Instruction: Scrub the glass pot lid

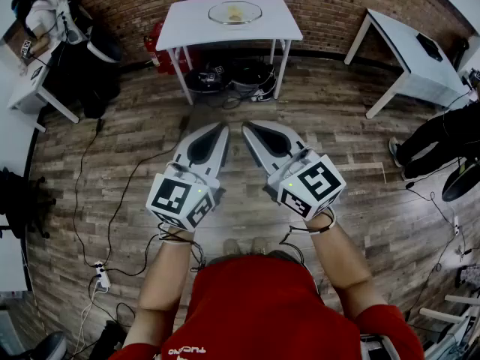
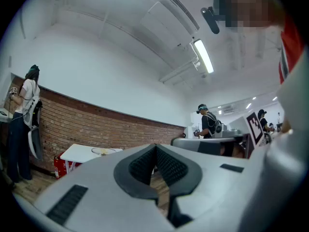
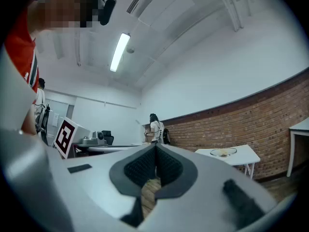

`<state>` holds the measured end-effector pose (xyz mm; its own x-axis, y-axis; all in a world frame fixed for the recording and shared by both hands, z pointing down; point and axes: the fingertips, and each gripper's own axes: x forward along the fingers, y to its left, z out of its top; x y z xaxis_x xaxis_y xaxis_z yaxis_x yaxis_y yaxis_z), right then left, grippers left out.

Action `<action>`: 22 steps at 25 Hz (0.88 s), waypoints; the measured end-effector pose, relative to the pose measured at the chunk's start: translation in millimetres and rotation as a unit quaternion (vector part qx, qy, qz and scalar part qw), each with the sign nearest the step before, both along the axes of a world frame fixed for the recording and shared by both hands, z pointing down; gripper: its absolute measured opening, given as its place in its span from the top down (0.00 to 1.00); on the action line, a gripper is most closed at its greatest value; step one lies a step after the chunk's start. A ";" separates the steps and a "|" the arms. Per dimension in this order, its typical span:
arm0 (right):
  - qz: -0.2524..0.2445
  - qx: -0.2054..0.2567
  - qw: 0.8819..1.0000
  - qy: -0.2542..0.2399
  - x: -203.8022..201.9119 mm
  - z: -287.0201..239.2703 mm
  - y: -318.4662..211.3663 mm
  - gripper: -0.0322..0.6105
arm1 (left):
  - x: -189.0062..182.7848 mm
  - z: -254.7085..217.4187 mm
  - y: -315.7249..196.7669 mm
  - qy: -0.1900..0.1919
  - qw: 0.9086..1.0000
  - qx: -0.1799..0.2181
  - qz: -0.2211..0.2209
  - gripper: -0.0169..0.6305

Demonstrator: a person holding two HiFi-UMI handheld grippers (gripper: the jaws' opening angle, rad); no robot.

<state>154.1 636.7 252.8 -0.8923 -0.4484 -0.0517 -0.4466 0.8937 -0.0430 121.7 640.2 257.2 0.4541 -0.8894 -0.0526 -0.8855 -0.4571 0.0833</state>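
A: What lies between the two claws and the white worktop?

B: A stretch of bare wooden floor, open all the way. The left claw and right claw hang side by side above it, tips close together, well short of the worktop.

A: Is the worktop's surface crowded?

B: A glass lid sits at its middle, with bare surface all round. Underneath, dark gear fills the space between the legs.

A: And the sides?

B: Left: a trailing cable, a desk and a standing person. Right: a second white table and another person's legs.
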 end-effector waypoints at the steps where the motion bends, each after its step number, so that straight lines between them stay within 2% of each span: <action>1: -0.001 -0.001 1.000 0.000 0.6 1.2 -2.0 0.90 | 0.6 1.0 -1.9 0.000 1.000 -0.001 -0.001 0.95; 15: -0.021 -0.006 1.000 -0.008 11.9 2.5 -18.7 0.90 | 12.9 0.6 -19.5 0.005 1.000 -0.001 -0.013 0.95; 22: -0.023 0.004 1.000 -0.002 30.5 -0.4 -36.1 0.90 | 23.5 0.3 -36.2 0.017 0.999 -0.001 -0.028 0.95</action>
<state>184.6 600.6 252.4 -0.9121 -0.4058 -0.0588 -0.4042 0.9139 -0.0377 145.3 604.1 257.5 0.4024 -0.9131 -0.0655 -0.9060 -0.4075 0.1147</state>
